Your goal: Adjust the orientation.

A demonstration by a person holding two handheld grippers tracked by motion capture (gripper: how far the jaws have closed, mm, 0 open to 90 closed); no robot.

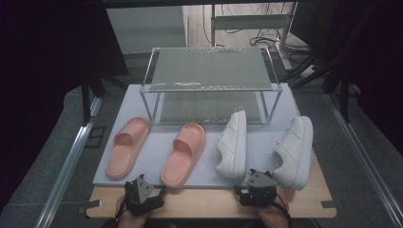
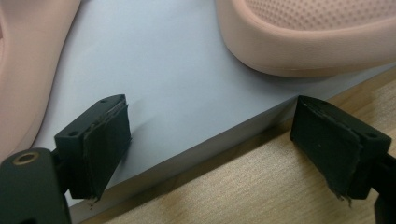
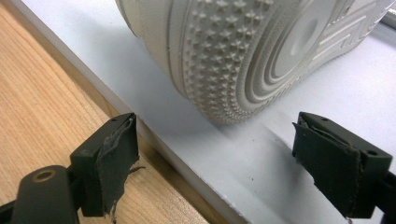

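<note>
Here, white sneaker [image 3: 261, 51] just beyond right hand-held gripper [image 3: 215, 158].

You face grey carpet [image 1: 43, 156] under dim light, with tangled cables [image 1: 266, 40] and a white desk frame [image 1: 247, 21] at upper centre.

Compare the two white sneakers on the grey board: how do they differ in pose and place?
The left sneaker lies tipped on its side, sole turned toward the right sneaker, which leans less steeply with its upper showing. The left sneaker lies wholly on the board; the right sneaker overhangs the board's right edge. The left sneaker's toe reaches the rack; the right sneaker lies clear of it. Both are white and point toe-first away from the person.
</note>
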